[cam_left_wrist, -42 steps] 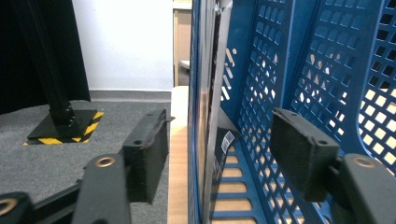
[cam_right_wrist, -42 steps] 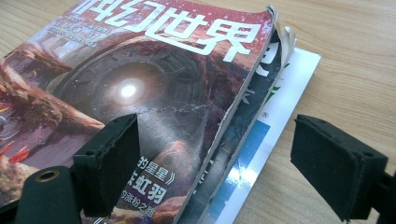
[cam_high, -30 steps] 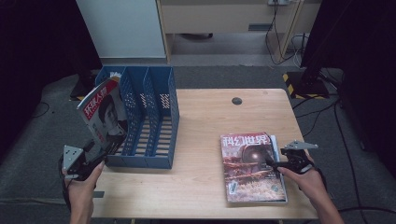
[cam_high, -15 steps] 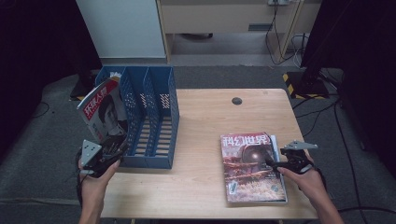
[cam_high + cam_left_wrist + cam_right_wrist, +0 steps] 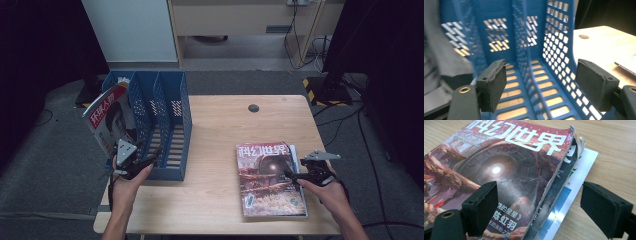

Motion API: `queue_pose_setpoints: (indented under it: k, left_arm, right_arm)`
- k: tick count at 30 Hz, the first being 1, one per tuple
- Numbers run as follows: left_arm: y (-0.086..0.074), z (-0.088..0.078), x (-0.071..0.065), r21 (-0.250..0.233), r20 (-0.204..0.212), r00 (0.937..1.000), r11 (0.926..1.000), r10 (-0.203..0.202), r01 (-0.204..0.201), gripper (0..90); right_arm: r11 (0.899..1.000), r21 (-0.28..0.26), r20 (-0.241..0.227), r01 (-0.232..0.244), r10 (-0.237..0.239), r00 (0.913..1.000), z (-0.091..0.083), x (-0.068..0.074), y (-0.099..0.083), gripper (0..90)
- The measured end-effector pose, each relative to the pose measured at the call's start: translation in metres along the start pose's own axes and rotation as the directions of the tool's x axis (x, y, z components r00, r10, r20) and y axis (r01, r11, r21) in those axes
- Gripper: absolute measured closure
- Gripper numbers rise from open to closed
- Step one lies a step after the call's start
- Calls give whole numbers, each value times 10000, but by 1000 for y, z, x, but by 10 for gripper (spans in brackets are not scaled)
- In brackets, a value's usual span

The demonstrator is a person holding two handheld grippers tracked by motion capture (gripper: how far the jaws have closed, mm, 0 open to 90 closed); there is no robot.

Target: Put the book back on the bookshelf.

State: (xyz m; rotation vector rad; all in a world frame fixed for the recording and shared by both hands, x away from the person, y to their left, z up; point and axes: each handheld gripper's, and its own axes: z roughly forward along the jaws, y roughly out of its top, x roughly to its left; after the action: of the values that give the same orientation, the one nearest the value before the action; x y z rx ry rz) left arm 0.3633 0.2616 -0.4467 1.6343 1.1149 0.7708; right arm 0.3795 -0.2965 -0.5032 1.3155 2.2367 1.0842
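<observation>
Both pairs of black padded fingers stand released: the left gripper (image 5: pixel 150 161), whose jaws have just been opening with nothing pressed between them, has its pads (image 5: pixel 492 83) spread before the front of the blue perforated plastic file rack (image 5: pixel 165 120), while the right gripper (image 5: pixel 292 175) hovers with its pads (image 5: pixel 482 207) spread over the right edge of the magazine stack without pinching it. A light wooden rectangular table (image 5: pixel 220 135) with one round dark cable hole (image 5: pixel 254 107) near its far edge stands on grey carpet; beyond it are a white cabinet panel (image 5: pixel 127 30), a beige desk front with hanging cables (image 5: pixel 240 20) and a strip of yellow-and-black hazard tape (image 5: pixel 311 86) on the floor. Two hands and two grippers are in the high view. One rack stands at the table's left end, with three slots; its leftmost slot holds one upright, slightly tilted glossy magazine with a red title band and a portrait cover (image 5: pixel 107 127), and the other two slots look bare. On the right half lies a flat stack: a reddish science-fiction magazine with large white characters (image 5: pixel 506 167) on top, a worn dark one (image 5: pixel 564 175) under it, and a white-and-blue one (image 5: pixel 579 172) at the bottom, three as far as the right gripper view tells.
</observation>
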Motion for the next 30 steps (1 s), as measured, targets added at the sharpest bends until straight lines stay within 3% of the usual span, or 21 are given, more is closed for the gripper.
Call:
queue_pose_setpoints:
  k: [12,16,30]
  left_arm:
    - [9,28,-44,-1,973,9952,10000,59,-59,229]
    - [13,37,-60,22,1309,9908,9994,345,-351,224]
    - [17,64,-103,260,2111,9760,9979,532,-600,222]
  right_arm:
    - [9998,-130,-85,127,-128,9999,-1,0,1,192]
    - [9996,-194,-131,194,-197,9997,-3,0,1,224]
    - [9984,-498,-85,273,-277,9996,-6,0,3,297]
